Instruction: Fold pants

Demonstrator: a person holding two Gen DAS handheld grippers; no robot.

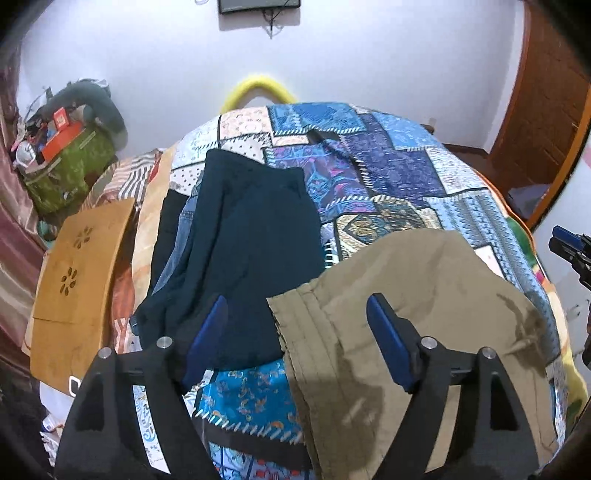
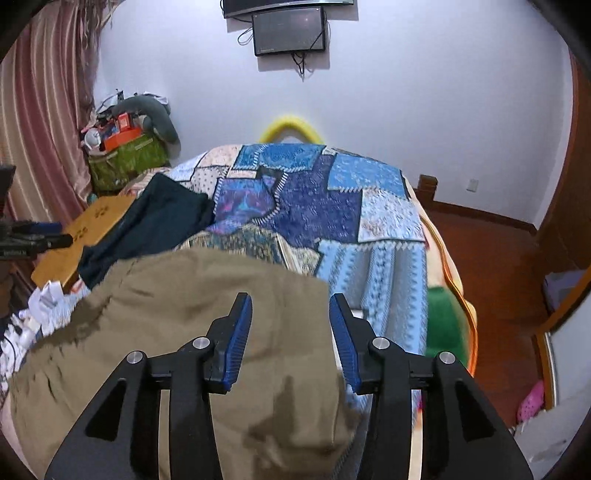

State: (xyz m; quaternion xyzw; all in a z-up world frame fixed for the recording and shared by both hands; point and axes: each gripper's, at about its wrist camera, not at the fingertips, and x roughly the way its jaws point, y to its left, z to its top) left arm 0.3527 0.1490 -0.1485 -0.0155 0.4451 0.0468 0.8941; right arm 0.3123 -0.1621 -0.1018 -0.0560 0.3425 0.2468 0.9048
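Khaki pants [image 1: 417,295] lie on the patchwork bed cover [image 1: 388,173], folded, with a dark damp patch. In the right wrist view the khaki pants [image 2: 177,314] fill the lower left. My left gripper [image 1: 299,321] is open above the pants' left edge, holding nothing. My right gripper [image 2: 291,321] is open above the pants' right part, holding nothing; it also shows at the right edge of the left wrist view [image 1: 572,251]. A stack of dark folded pants [image 1: 240,236] lies to the left, also in the right wrist view [image 2: 155,225].
An orange wooden board [image 1: 77,266] lies left of the bed. A green bag with clutter [image 1: 70,166] stands by the striped curtain [image 2: 40,122]. A yellow headrail [image 1: 258,88] and a wall screen [image 2: 288,31] lie beyond. A wooden door [image 1: 546,110] and red floor [image 2: 491,254] are right.
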